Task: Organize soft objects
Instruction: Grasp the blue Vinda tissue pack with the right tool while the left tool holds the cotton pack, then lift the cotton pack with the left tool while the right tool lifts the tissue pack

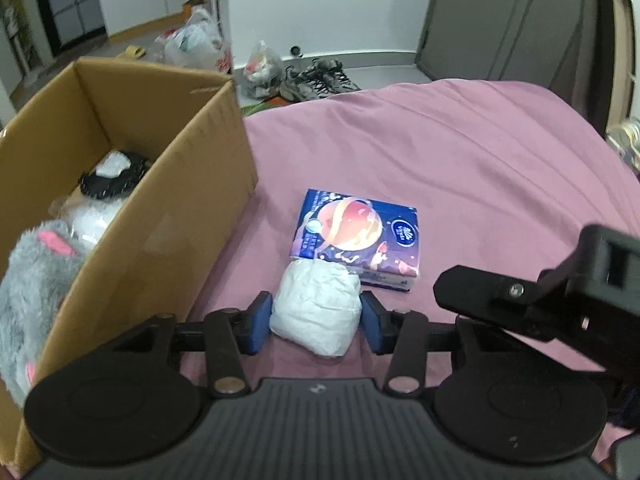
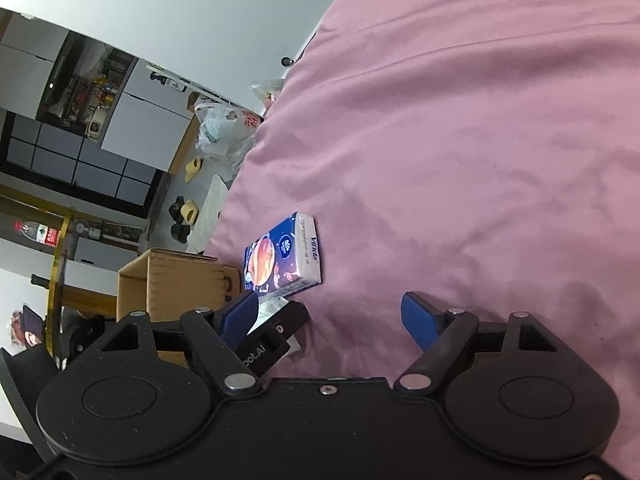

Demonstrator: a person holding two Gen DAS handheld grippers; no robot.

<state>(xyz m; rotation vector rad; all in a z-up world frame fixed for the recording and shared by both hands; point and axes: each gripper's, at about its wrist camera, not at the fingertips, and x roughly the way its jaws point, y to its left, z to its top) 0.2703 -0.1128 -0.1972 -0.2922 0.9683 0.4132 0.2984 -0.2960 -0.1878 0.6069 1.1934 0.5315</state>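
A: Item 1, far left: box, open top, standing on the pink bed. Contents?

B: 1 grey plush at the near end, 1 black-and-white soft item further in. Room is left between them, by my reading.

A: Item 2, centre: white bundle.

B: Lies on the bed just right of the box, touching the tissue pack behind it. Left gripper straddles it, 1 blue pad at each side. Pads look at or almost at the surface; whether they have bitten yet I cannot tell.

A: Handling note?

B: Squeeze at the middle until the bundle dents slightly, lift straight up so the pack is not dragged, clear the box wall, then lower into the gap.

A: Item 3, right: right gripper.

B: Spread wide, holding nothing, over bare bed beside the pack. Best kept back from the left gripper's path.
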